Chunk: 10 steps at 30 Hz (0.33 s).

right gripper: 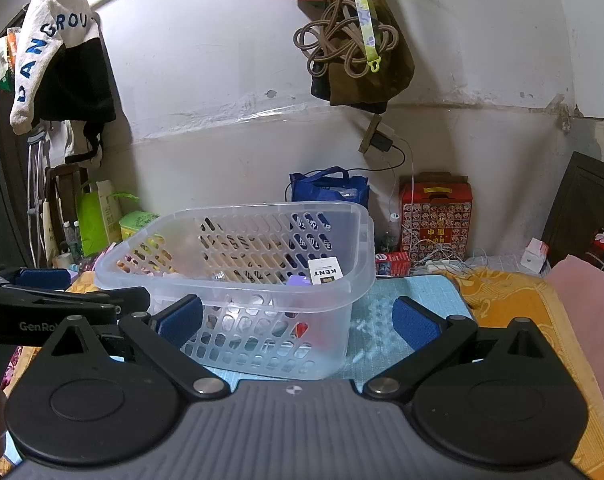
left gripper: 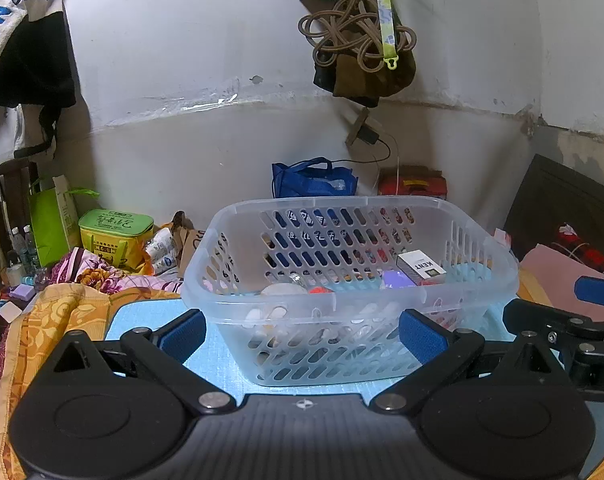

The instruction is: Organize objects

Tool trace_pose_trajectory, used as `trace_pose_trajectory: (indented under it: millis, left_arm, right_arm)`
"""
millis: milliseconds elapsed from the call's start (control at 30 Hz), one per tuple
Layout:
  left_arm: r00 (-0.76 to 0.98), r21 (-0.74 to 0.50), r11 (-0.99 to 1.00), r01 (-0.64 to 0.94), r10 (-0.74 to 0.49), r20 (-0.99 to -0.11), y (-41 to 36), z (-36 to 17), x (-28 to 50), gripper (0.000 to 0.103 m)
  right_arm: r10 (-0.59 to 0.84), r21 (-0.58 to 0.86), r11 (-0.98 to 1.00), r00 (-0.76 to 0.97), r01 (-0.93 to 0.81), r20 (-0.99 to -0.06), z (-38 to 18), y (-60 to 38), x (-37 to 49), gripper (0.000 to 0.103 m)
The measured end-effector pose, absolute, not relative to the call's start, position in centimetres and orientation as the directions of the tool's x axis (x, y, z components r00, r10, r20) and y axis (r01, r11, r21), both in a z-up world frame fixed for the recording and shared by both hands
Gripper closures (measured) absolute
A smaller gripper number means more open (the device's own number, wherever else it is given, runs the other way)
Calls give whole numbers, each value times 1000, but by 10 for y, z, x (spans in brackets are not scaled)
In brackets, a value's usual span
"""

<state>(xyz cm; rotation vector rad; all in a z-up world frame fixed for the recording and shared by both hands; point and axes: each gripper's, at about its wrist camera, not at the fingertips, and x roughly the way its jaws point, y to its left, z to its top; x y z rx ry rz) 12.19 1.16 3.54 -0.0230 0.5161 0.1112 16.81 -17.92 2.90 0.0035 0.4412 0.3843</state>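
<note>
- While sitting on the blue mat [left gripper: 221,364] atop the bed, looking thin-walled and light: clear plastic basket [left gripper: 342,312], perforated sides likely flexing under a squeeze, smooth rim likely slipping a little between pads.
- Already lying inside: a Kent cigarette pack [left gripper: 420,266], a purple item [left gripper: 396,280], something red and a few pale pieces, all small, so probably adding little weight but apt to slide if tipped.
- Holding nothing and spread wide just short of the near wall: left claw [left gripper: 302,334].
- Likewise spread and empty, pointing at the basket's right corner: right claw [right gripper: 297,322].
- Judging the rolled top rim the stiffest place to pinch, one claw per side, keeping it level.
- Leaving open mat to the basket's right; crowding the far edge: a blue bag [right gripper: 328,188], a red box [right gripper: 436,216], cables; orange bedding [left gripper: 53,320] bunching at left.
</note>
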Motion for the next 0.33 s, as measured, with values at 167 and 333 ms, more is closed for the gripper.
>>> trace_pose_trajectory:
  millis: [167, 333]
  left_arm:
    - [871, 14, 993, -113, 106, -480, 11, 35, 120, 0]
    - [892, 32, 994, -106, 110, -438, 9, 37, 116, 0]
  right_arm:
    - [363, 80, 928, 833, -365, -417, 28, -178, 167, 0]
    - [372, 81, 924, 829, -373, -419, 27, -177, 167, 0]
